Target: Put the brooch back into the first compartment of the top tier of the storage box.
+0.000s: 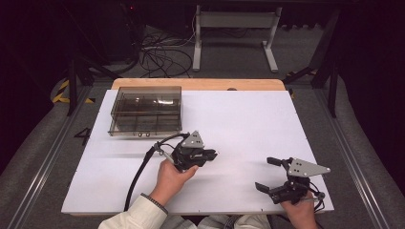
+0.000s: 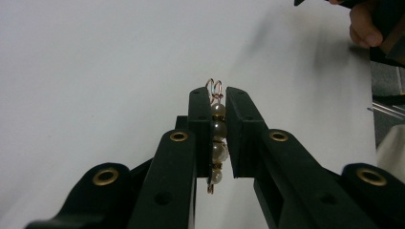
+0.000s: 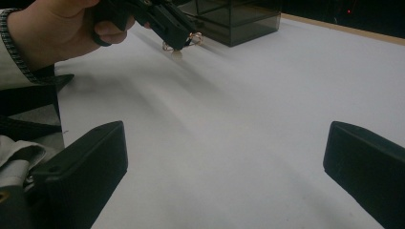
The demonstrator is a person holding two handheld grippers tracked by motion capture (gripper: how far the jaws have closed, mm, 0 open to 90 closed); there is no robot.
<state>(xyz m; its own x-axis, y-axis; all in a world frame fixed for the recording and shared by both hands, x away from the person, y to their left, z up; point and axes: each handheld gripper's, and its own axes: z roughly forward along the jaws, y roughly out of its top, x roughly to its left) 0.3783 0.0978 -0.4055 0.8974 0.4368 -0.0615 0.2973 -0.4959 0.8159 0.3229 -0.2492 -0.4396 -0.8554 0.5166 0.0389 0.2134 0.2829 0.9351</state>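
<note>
My left gripper (image 2: 218, 98) is shut on a pearl earring (image 2: 218, 129), a short string of pearls on copper wire with loops sticking out past the tips. In the high view the left gripper (image 1: 213, 154) hovers over the middle of the white board (image 1: 248, 119), jaws pointing right. The right gripper view shows it (image 3: 179, 45) at the top left with the earring (image 3: 177, 52) hanging from its tips. My right gripper (image 1: 267, 174) is open near the front right edge, nothing between its fingers (image 3: 86, 167).
A smoky transparent box (image 1: 145, 110) with compartments stands at the back left of the board; it also appears as the box (image 3: 234, 19) in the right gripper view. Cables and a table frame (image 1: 234, 28) lie on the floor beyond.
</note>
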